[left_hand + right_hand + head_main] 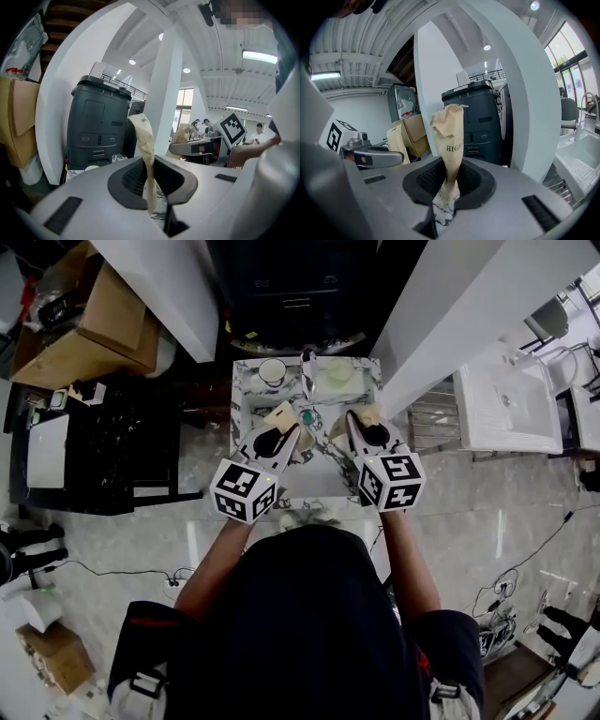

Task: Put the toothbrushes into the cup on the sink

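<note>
In the head view both grippers hover side by side over a small marble sink counter (246,395). My left gripper (286,434) is shut on a tan paper toothbrush packet (280,414); in the left gripper view that packet (145,140) stands up between the pads of the left gripper (150,183). My right gripper (360,425) is shut on a second tan packet (371,414). In the right gripper view this packet (449,136), printed "HIGH", is pinched in the right gripper (449,183). A white cup (272,371) stands at the counter's back left, beyond the left gripper.
A pale basin (337,376) with a faucet (307,359) takes the counter's back right, and a small teal item (307,416) lies between the grippers. A dark grey machine (291,287) stands behind. Cardboard boxes (89,329) and a black rack (112,451) are left, a white sink unit (506,399) right.
</note>
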Tool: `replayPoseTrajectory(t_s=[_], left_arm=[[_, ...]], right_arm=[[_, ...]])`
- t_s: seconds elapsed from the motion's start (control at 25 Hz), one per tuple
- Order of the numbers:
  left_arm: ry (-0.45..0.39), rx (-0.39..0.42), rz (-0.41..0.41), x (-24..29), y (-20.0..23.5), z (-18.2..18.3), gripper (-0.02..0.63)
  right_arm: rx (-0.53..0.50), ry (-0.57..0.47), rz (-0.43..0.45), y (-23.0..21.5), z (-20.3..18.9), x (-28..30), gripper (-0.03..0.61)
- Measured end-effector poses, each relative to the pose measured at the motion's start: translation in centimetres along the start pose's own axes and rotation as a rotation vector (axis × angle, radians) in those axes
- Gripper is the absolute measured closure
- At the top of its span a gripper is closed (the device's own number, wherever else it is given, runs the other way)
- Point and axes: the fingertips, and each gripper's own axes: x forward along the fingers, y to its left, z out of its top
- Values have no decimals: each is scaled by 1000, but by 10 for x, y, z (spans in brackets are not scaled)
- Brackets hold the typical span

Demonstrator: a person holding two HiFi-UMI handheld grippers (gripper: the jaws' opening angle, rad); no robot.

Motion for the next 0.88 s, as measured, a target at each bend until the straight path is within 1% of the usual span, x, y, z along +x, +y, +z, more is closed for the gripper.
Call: replayPoseTrajectory(t_s=[0.24, 0.56, 0.88], left_arm=[[15, -10, 19, 28, -3, -3, 575], [33, -34, 66, 57, 2, -7, 575], [53, -59, 105, 76, 8, -10, 575]], right_arm=[[4, 28, 29, -21, -7, 10, 509], [3, 51, 69, -52, -6, 31, 509], [-42, 67, 119, -68, 3, 57, 508]])
